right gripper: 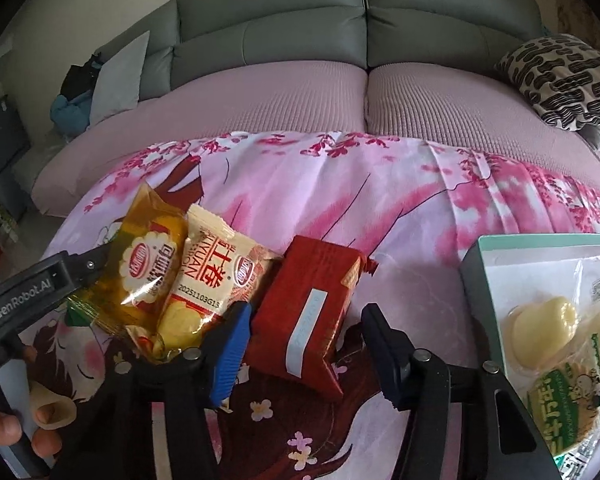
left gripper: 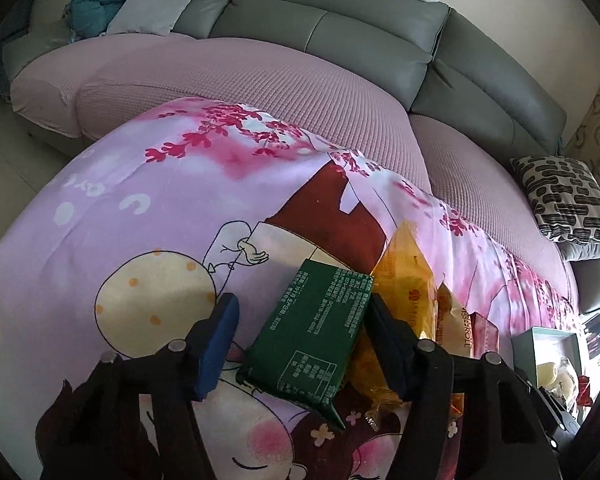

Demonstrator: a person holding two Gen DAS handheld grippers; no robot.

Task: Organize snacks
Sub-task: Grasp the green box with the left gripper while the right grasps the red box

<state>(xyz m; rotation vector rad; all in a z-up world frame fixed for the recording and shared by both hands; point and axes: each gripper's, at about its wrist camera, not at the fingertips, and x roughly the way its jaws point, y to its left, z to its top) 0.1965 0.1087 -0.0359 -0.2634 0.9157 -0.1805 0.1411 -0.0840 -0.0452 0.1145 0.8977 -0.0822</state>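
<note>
Left gripper (left gripper: 300,344): angled downward, jaws partly apart; blue left pad (left gripper: 216,350) clear of the green pack (left gripper: 312,344), dark right pad against or just beside the pack's right edge, contact hard to tell.
Right gripper (right gripper: 306,354): angled downward, jaws partly apart; blue pad just beside the red pack (right gripper: 312,308), dark pad well clear of it.
Left hand (right gripper: 28,420): seen from the right wrist, fingers curled round the left gripper's handle.
</note>
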